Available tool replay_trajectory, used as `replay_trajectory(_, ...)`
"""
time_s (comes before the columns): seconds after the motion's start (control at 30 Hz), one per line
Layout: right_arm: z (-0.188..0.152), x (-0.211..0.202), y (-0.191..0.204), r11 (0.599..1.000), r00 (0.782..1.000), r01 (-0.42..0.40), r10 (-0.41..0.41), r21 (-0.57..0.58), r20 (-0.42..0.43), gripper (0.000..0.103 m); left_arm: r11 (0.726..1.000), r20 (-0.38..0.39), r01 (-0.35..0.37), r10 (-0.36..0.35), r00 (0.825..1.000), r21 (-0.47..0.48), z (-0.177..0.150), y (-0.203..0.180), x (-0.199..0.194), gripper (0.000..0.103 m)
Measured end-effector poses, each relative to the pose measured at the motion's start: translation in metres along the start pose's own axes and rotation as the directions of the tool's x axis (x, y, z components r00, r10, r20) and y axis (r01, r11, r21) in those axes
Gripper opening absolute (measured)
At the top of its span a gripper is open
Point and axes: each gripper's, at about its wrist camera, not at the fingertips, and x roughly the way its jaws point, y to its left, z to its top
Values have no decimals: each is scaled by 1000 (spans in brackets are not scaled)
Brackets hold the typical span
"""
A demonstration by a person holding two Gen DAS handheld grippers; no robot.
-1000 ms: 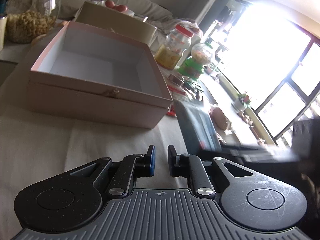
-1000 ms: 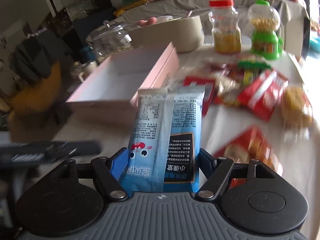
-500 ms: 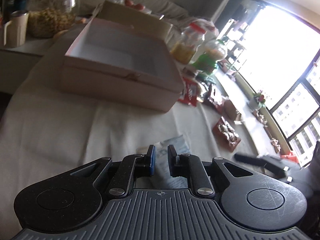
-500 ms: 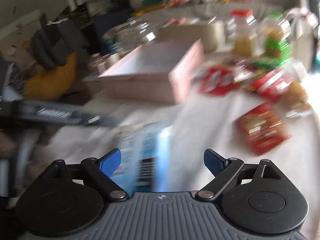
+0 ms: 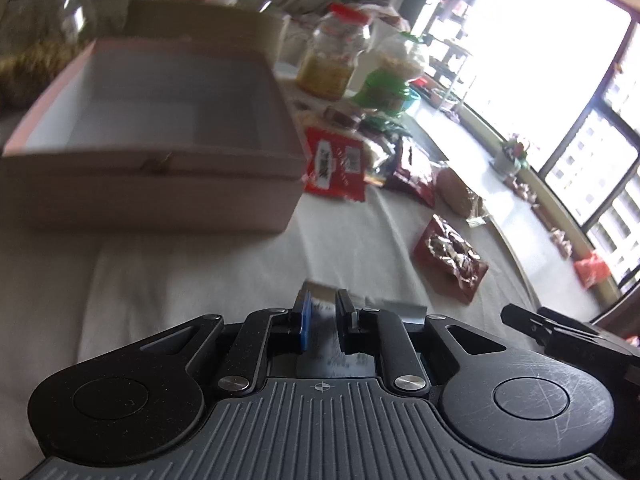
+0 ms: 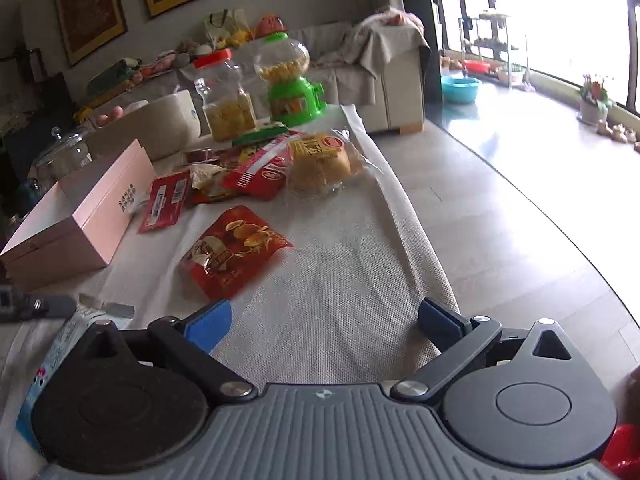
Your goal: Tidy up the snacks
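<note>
An open pink box (image 5: 160, 152) stands empty on the white cloth; it also shows in the right wrist view (image 6: 80, 220). My left gripper (image 5: 322, 320) is shut, directly above the light blue snack packet (image 5: 396, 312) that lies flat on the cloth; no grip on it shows. The packet shows at the lower left of the right wrist view (image 6: 68, 340). My right gripper (image 6: 324, 320) is open and empty above the cloth. A red chip packet (image 6: 232, 252) lies just ahead of it, also in the left wrist view (image 5: 452, 256).
Several red snack packets (image 6: 256, 172) and a wrapped yellow cake (image 6: 320, 160) lie past the box. A red-lidded jar (image 6: 224, 96), a green candy dispenser (image 6: 292, 84) and a beige container (image 6: 160, 128) stand behind. The cloth's right edge (image 6: 420, 232) runs along the table.
My right gripper has opened and let go of the blue packet, which now lies on the cloth, then swung right. My left gripper has moved over the packet.
</note>
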Motion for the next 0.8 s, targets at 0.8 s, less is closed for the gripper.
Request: replay_trajectory(0.8,-9,-4,-1,1000,999,-21,21,-3,47,103,827,-75,-19,73,994,561,-51,-90,-15,23)
